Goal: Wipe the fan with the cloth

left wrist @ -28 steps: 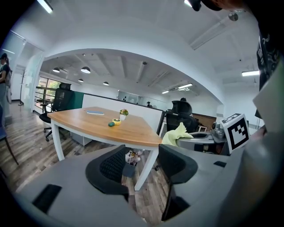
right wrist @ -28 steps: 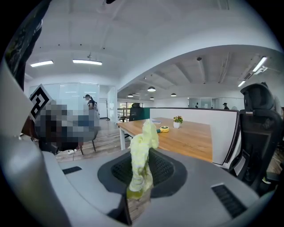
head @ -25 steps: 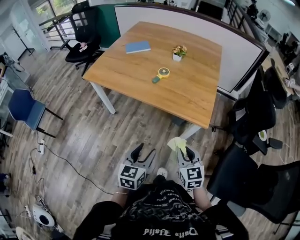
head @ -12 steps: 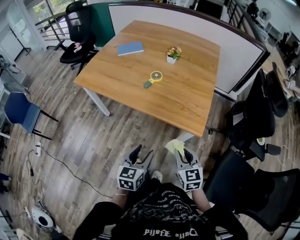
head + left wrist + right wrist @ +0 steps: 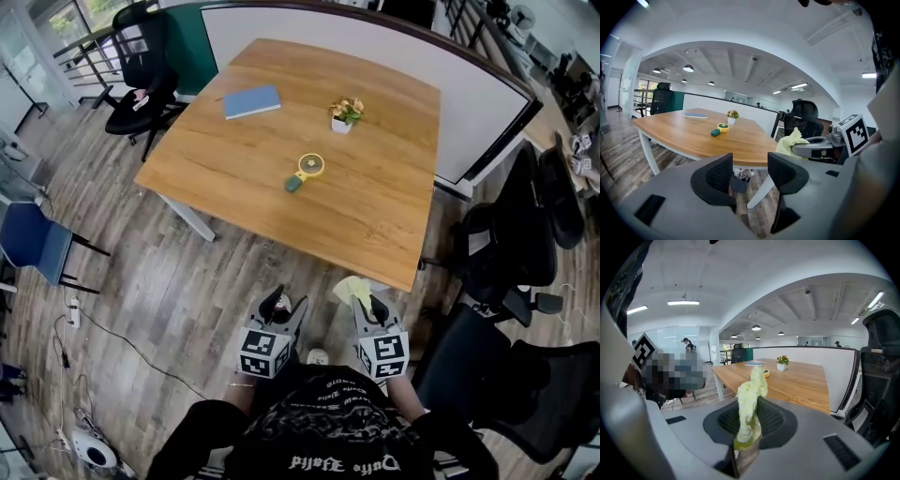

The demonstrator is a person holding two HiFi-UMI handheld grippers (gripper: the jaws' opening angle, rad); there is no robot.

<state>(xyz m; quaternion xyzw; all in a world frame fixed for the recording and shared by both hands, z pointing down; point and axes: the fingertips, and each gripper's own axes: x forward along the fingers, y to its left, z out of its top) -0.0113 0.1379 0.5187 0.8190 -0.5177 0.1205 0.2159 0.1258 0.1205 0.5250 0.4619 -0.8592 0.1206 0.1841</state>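
Now nearer the table (image 5: 375,211), right gripper (image 5: 368,302) clamps the cloth (image 5: 351,288); left gripper (image 5: 286,306) gapes empty, fan (image 5: 307,169) untouched

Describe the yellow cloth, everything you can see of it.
The cloth is pale yellow-green, soft and crumpled, bunched into a narrow strip. The right gripper has its jaws shut on the lower end, and the rest stands loosely up past the fingertips. It is held in the air, in the head view just short of the table's near edge, touching only the jaw pads.
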